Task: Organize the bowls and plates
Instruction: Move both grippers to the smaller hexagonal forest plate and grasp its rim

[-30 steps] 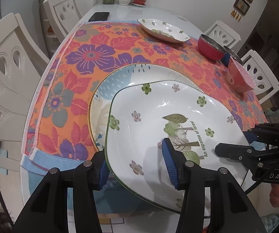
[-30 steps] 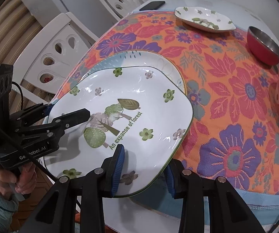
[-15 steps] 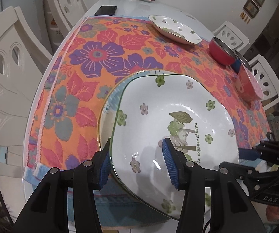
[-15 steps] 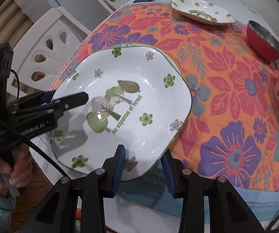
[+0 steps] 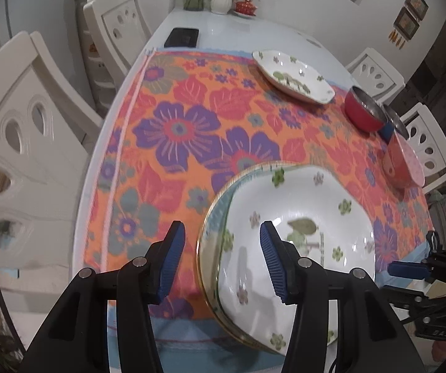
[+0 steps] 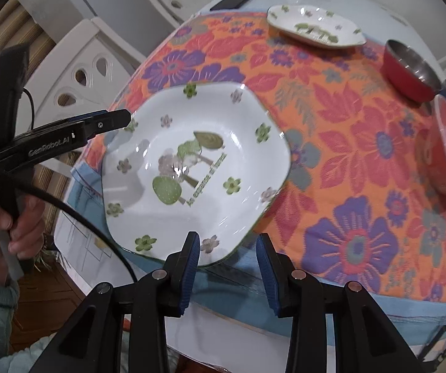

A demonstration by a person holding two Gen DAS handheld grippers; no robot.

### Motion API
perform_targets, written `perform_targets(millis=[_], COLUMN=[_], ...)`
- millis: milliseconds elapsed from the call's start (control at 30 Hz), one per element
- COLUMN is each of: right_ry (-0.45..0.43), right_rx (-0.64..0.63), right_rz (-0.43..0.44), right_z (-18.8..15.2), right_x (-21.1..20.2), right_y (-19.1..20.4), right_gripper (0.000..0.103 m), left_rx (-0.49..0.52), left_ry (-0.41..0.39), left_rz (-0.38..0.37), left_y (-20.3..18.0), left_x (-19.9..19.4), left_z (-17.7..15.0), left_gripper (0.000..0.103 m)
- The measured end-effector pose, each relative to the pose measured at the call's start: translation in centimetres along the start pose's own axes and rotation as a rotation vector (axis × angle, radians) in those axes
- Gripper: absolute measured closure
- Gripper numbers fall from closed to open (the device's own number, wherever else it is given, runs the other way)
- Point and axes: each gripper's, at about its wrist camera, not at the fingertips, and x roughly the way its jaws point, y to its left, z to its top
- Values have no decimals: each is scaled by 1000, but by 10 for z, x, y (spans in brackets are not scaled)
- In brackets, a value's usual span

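Observation:
A white squarish plate [image 6: 198, 161] with a tree print lies nested on a round gold-rimmed plate [image 5: 208, 227] at the near end of the floral cloth. My left gripper [image 5: 221, 261] is open and raised off the stack's left edge. From the right wrist view, the left gripper [image 6: 123, 118] has its tip just over the white plate's rim, not touching. My right gripper [image 6: 227, 255] is open and straddles the near rim. Its left pad is over the plate, and cloth shows between the rim and its right pad. A matching white plate [image 5: 291, 77] sits far back.
A red steel-lined bowl [image 5: 362, 112] and a pink-lined red bowl [image 5: 403, 164] stand at the right edge, with another steel bowl between them. A black phone [image 5: 181, 37] lies beyond the cloth. White chairs [image 5: 30, 161] line both sides. A hand [image 6: 20, 227] holds the left gripper.
The white plate slid from its offset spot to sit squarely on the round plate. My left gripper came off its rim and rose to the left. The rim now sits shallower between the right fingers.

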Motion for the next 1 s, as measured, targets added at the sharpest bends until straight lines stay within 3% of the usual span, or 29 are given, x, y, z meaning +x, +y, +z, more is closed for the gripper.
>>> perform_targets(millis=[267, 333, 400, 433, 533, 733, 1000], right_ry=[-143, -195, -266, -293, -329, -313, -235], right_rx=[34, 44, 71, 83, 149, 414, 580], right_rz=[-22, -35, -46, -53, -85, -66, -115], right_z=[42, 58, 74, 81, 110, 157, 199], right_x=[-50, -64, -78, -82, -84, -52, 22], right_y=[-2, -3, -9, -12, -29, -89, -145], right_gripper=[66, 56, 45, 45, 45, 45, 45], left_rx=[54, 76, 94, 99, 121, 150, 131], left_ry=[-70, -100, -134, -147, -193, -167, -30], left_rz=[-43, -55, -68, -74, -97, -108, -196], left_y=[-8, -13, -16, -17, -22, -27, -36], left_x=[-18, -25, -30, -32, -33, 5, 105], left_z=[48, 66, 86, 93, 125, 187, 242], left_gripper=[55, 55, 47, 39, 37, 37, 38])
